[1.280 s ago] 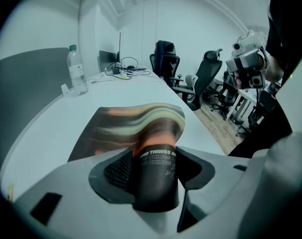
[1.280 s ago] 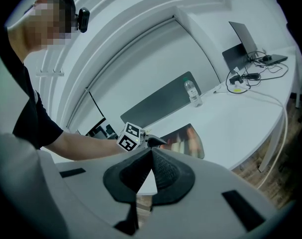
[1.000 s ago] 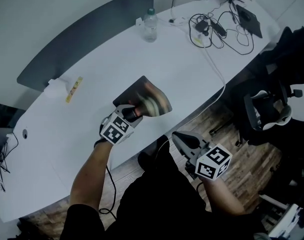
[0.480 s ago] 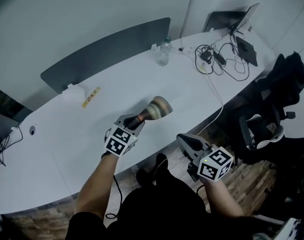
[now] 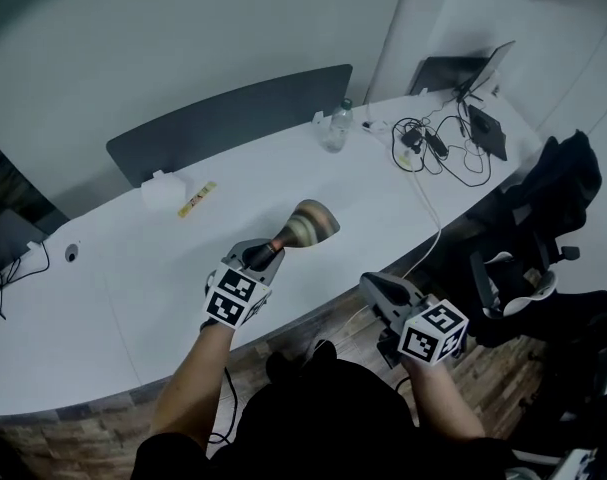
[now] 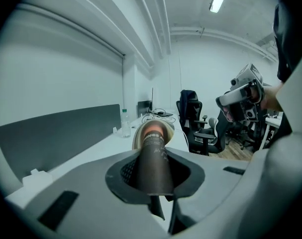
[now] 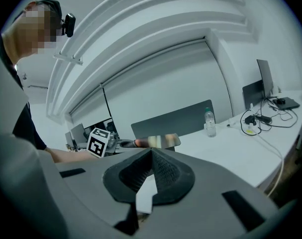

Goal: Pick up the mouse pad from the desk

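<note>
- The white tabletop (image 5: pixel 133 268) is long and curved. It carries a water bottle (image 5: pixel 334 128) and a tangle of cables (image 5: pixel 433 143) towards its far end.
- The mouse pad (image 5: pixel 308 226) is already off the tabletop, hanging above its near edge. It is curled into a loose roll, with the striped free end pointing across the tabletop.
- The left tool (image 5: pixel 266 255) is above the tabletop's near edge. Its jaws have just been closing and are now narrow, pinched on the pad's near end. In the left gripper view the pad runs straight out from between them.
- The right tool (image 5: pixel 375 286) is off the tabletop, beyond its near edge. Its jaws are together with nothing between them.
- The lift looks nearly finished.
  - The pad is soft and held only by one end, so a firm pinch matters.
  - Raise it straight up from the tabletop without swinging, so the free end does not flop or slip out.
  - The bottle and cables are well apart from it and should be no trouble.
</note>
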The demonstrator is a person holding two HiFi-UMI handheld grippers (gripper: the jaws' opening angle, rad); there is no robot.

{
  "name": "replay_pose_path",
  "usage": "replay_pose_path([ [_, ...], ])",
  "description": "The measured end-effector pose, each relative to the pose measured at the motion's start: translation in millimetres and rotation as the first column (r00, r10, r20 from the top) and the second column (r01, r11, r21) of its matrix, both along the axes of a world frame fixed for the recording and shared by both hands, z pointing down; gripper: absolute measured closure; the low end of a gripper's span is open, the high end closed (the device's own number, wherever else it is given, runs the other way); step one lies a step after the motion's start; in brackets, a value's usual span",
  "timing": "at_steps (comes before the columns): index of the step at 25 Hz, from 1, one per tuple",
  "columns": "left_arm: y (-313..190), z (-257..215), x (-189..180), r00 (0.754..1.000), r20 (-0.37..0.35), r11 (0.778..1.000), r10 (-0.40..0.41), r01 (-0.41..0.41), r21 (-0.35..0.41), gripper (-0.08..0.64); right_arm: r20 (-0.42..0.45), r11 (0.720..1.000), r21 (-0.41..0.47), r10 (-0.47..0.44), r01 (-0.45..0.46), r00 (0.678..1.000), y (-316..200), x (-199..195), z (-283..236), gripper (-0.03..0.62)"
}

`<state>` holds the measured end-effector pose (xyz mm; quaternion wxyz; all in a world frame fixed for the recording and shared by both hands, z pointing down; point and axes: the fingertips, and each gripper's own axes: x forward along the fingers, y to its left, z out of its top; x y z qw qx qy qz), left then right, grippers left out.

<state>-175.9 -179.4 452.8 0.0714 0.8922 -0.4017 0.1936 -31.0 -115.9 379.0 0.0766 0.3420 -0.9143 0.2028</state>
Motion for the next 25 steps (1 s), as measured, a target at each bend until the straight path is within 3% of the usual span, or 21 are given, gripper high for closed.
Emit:
replay_pose_path([
  [10, 26, -37, 5, 0.993, -0.039, 0.993, -0.108, 0.109, 0.037, 0.497, 0.025, 0.998, 0.042, -0.052, 0.051, 0.998, -6, 24, -20, 0.598],
  [25, 39, -90, 75, 0.958, -0.068, 0.955, -0.277, 0.282, 0.092, 0.497, 0.094, 0.99, 0.141, -0.047, 0.033, 0.994, -30, 160, -51, 0.598],
])
